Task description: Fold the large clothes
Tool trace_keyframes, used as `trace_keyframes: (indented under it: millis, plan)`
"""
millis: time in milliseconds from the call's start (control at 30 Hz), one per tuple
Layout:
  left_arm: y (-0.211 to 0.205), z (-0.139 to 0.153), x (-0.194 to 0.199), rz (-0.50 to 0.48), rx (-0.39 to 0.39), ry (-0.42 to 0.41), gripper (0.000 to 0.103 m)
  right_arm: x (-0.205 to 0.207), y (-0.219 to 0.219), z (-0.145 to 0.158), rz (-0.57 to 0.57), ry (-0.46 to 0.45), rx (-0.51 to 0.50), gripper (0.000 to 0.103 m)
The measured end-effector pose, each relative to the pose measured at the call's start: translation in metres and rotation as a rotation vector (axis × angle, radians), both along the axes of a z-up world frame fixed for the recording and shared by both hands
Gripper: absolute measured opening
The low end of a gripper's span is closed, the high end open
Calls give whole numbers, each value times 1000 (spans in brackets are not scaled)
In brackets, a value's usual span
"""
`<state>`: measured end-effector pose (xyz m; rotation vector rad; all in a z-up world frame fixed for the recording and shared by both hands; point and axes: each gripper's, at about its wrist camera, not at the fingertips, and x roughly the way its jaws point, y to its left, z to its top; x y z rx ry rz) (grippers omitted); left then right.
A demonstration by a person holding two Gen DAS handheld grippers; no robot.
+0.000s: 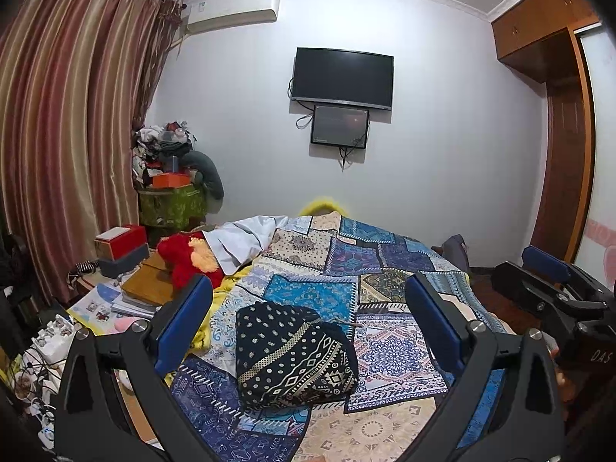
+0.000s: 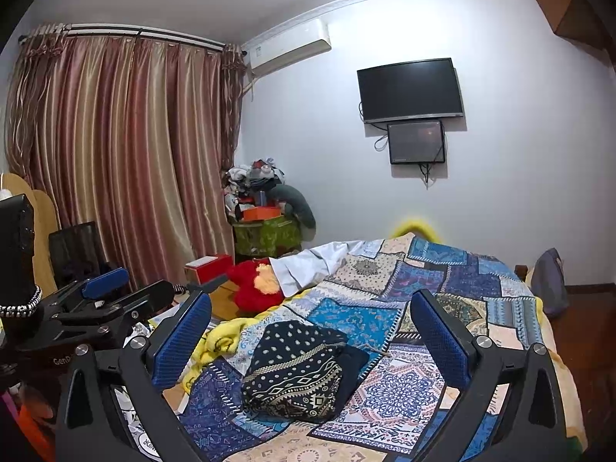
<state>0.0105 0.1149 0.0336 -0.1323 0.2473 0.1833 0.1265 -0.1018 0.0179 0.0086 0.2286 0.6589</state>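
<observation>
A dark navy garment with white dots and geometric bands (image 1: 292, 354) lies folded in a compact bundle on the patchwork bedspread (image 1: 385, 265). It also shows in the right wrist view (image 2: 296, 373). My left gripper (image 1: 308, 308) is open and empty, raised above and just short of the bundle. My right gripper (image 2: 310, 319) is open and empty, also raised over the bundle. The right gripper shows at the right edge of the left view (image 1: 546, 288); the left gripper shows at the left of the right view (image 2: 107, 292).
A red plush toy (image 1: 184, 258) and a white cloth (image 1: 242, 242) lie at the bed's far left. Boxes and books (image 1: 127, 265) crowd the left side. A wardrobe (image 1: 558, 154) stands right. A TV (image 1: 342, 77) hangs on the wall; curtains (image 1: 69, 134) hang left.
</observation>
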Motion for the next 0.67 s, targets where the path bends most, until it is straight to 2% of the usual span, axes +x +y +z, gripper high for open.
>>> trace_keyframes:
  millis: [667]
  plan:
    - [-4, -3, 2, -41, -16, 22, 101, 8, -3, 0, -16, 54, 11, 103]
